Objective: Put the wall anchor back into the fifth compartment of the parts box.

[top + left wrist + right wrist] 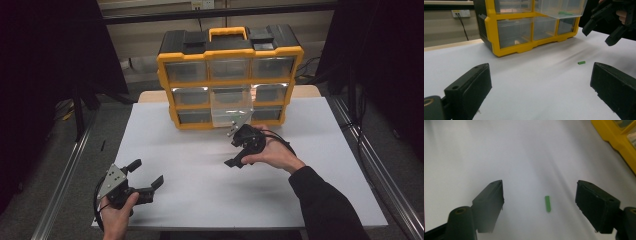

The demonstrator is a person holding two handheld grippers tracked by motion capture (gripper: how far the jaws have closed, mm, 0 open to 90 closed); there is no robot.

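A small green peg (547, 203) lies flat on the white table (190, 170). My right gripper (540, 188) hangs above it, open, with the peg on the table between the two jaws and touching neither. In the high view that right gripper (234, 152) points down in front of the yellow organiser (230, 52). A clear drawer (231, 107) is pulled out of the organiser's middle row, and another green piece (565, 12) shows inside it. My left gripper (146, 172) rests open and empty near the table's front left corner. From there the green peg (581, 62) shows ahead to the right.
The organiser stands upright at the back of the table, its other clear drawers pushed in. Metal rails (65, 175) run along both sides of the table. A wall socket (461, 13) sits behind at the left.
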